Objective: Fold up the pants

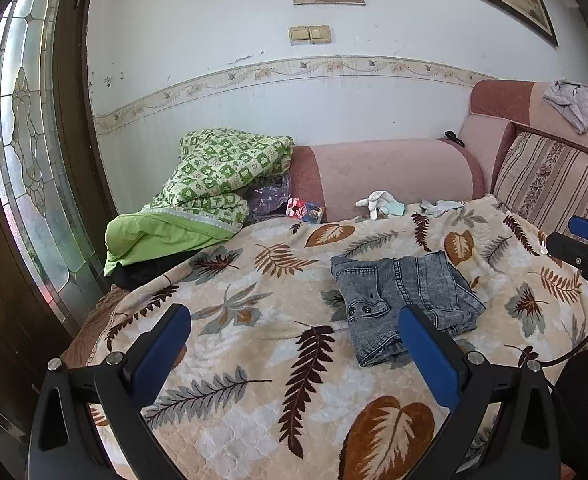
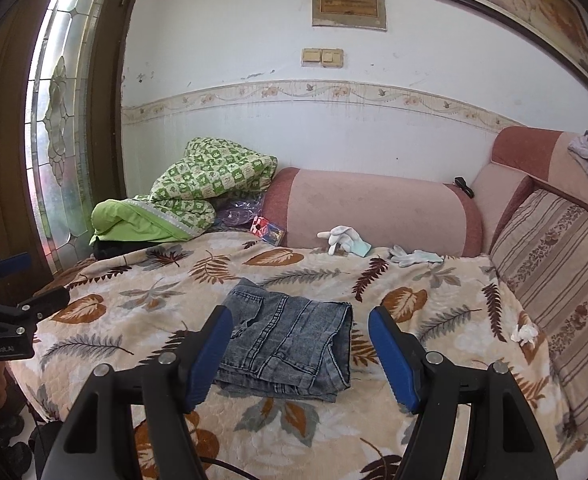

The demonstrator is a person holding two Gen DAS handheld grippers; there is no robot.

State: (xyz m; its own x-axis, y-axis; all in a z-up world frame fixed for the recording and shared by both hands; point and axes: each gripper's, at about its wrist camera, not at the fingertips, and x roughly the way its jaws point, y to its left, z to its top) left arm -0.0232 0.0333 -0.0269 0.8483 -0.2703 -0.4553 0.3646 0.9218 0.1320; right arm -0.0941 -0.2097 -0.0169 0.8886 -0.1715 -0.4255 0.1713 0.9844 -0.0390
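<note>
A pair of grey denim pants (image 1: 405,300) (image 2: 290,344) lies folded into a compact stack on the leaf-patterned blanket (image 1: 254,360) (image 2: 433,312) that covers the sofa seat. My left gripper (image 1: 294,344) is open, held above the blanket to the left of the pants, with nothing between its blue pads. My right gripper (image 2: 299,354) is open too, hovering just in front of the folded pants and not touching them. Each gripper shows at the edge of the other's view: the right gripper (image 1: 585,248) and the left gripper (image 2: 14,292).
A green quilt (image 1: 214,184) (image 2: 198,188) is piled at the back left near a glass-panelled door (image 1: 26,140). White gloves (image 1: 377,202) (image 2: 341,238) and small packets (image 1: 305,210) lie along the pink sofa arm (image 1: 393,172). A striped cushion (image 2: 561,280) lines the right side.
</note>
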